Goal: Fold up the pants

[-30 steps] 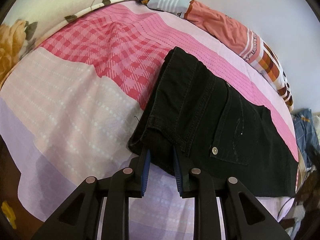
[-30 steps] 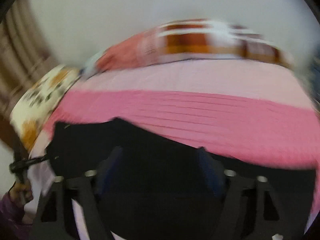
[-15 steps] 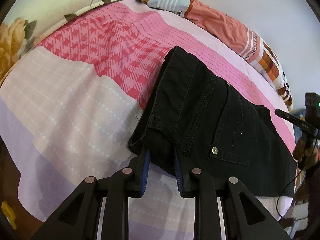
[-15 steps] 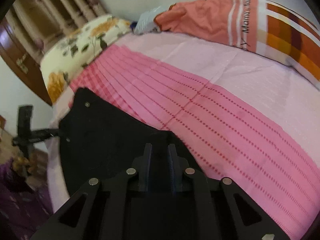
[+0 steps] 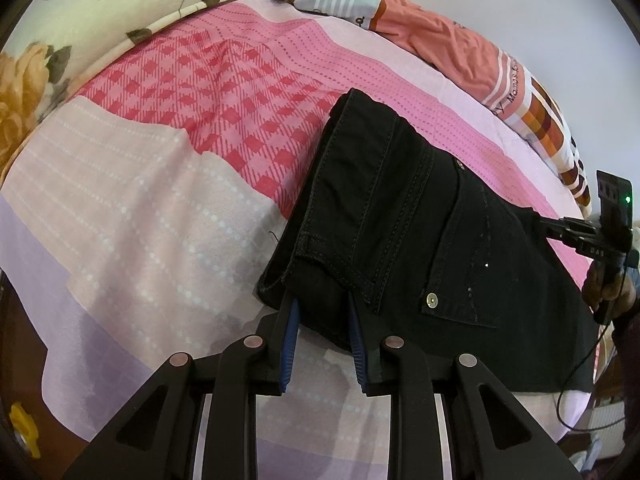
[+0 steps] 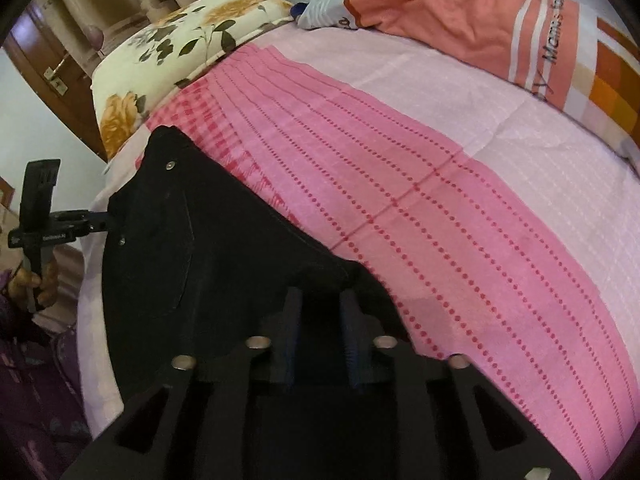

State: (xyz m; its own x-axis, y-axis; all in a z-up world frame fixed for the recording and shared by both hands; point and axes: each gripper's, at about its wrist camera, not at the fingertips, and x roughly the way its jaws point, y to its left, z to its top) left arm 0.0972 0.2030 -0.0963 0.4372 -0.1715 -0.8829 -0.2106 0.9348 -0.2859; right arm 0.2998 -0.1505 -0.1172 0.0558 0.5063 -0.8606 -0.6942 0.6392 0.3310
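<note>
Pants [image 5: 420,248] are lying folded on the pink bedsheet [image 5: 168,200] in my left wrist view, waistband toward me. My left gripper [image 5: 322,312] is pinching the near waist corner, its blue fingers [image 5: 291,320] clamped on the black fabric. At the far right edge I am seeing the right gripper [image 5: 544,226] reaching the leg end, though I cannot tell its grip from this side. A pocket rivet [image 5: 431,300] is glinting near me.

Right wrist view is showing what the left cannot: my right gripper [image 6: 320,312] is closing on a bunched ridge of cloth. It is also catching a floral pillow [image 6: 180,44] and a wooden door [image 6: 48,68].
</note>
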